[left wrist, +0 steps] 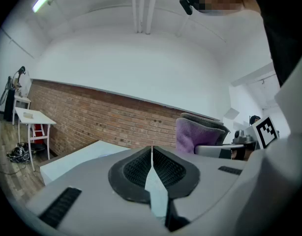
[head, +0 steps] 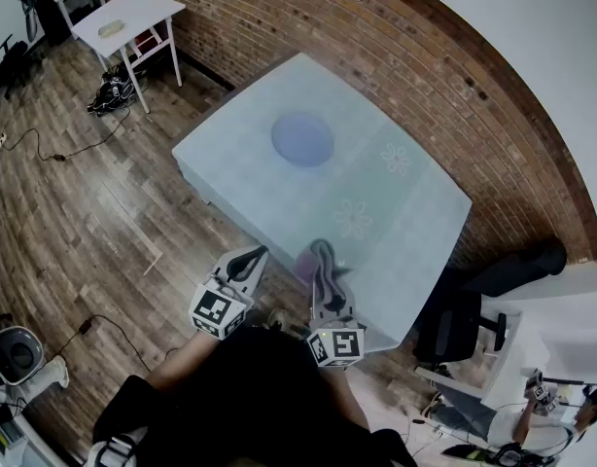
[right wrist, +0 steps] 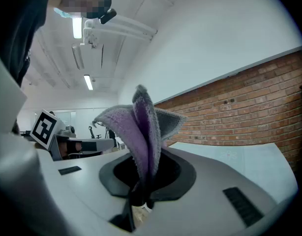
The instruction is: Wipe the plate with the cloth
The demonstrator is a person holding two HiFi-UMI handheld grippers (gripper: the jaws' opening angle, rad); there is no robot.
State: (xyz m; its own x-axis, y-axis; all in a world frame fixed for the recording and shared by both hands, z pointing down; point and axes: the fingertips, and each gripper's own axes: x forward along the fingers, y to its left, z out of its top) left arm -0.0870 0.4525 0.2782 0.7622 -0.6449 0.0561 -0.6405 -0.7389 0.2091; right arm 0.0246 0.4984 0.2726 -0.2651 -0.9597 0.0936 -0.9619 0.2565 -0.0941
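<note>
Cloth [right wrist: 141,132]: soft, light, floppy; a bunched fold is giving the best hold.
Right claw [right wrist: 145,178]: pinching cloth mid-bunch, ends sticking up past tips.
Left claw [left wrist: 151,156]: jaws resting together, nothing btwn.
Plate [head: 302,139]: lying on table [head: 415,212], well ahead of both claws; rigid, prob. sliding if pushed hard.

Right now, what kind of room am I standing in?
Probably an office or lab workroom rather than a home kitchen: a bare brick wall, a wood floor, a white side table, and an office chair beside the cloth-covered table.
</note>
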